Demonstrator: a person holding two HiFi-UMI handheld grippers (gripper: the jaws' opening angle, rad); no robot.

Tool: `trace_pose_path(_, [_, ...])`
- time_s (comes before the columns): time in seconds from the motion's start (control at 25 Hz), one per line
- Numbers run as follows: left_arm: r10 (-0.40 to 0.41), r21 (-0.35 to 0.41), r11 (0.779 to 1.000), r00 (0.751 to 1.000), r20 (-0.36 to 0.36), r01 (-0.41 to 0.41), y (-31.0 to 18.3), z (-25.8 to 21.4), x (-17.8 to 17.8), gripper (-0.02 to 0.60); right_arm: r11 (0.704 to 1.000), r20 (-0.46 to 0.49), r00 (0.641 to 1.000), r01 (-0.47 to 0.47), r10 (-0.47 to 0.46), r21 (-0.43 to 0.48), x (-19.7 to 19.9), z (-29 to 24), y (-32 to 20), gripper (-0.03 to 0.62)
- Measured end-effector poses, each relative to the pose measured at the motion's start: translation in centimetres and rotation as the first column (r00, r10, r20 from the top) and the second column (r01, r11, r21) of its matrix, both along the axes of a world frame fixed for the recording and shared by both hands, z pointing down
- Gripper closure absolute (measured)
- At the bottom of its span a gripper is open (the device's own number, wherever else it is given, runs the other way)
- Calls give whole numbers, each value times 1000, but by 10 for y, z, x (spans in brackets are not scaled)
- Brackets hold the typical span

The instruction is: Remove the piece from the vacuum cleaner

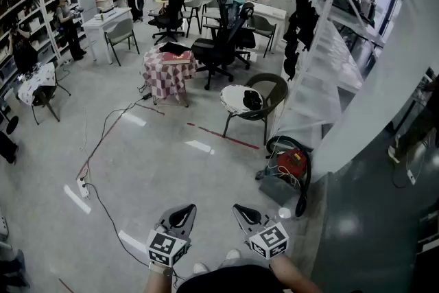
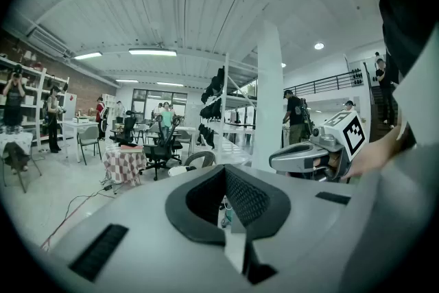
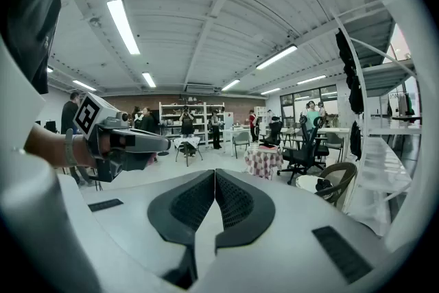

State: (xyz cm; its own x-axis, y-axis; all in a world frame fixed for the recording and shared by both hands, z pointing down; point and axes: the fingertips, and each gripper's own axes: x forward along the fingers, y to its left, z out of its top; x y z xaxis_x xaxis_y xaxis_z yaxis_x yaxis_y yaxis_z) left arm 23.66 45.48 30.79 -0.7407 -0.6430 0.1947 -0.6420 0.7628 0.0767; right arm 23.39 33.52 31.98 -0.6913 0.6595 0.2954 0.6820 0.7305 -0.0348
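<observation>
Idling w/ both empty: left gripper (image 1: 182, 213) and right gripper (image 1: 243, 211) have jaws pressed together, nothing between. Red vacuum cleaner (image 1: 291, 162) sits on the floor at ~2 o'clock from them, well apart, black hose (image 1: 306, 182) looped round it. Risks IMO: arriving w/ closed jaws = no grab, open first; pulling the piece may drag the body or snag the hose; which piece detaches can't tell from here
</observation>
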Motion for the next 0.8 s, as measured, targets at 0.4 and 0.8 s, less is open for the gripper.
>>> trace_pose_path(0.4, [0,-42,999,1000,-21,-1,-80,-4,-40,565,998,9,1000,0,0,-55,-32,-13,-75,563])
trace_pose_path(0.8, [20,-80,996,996,-87,-27,-141,24,-81,565,997,-23,1000,-4,2,-81,-66,12,-128,563])
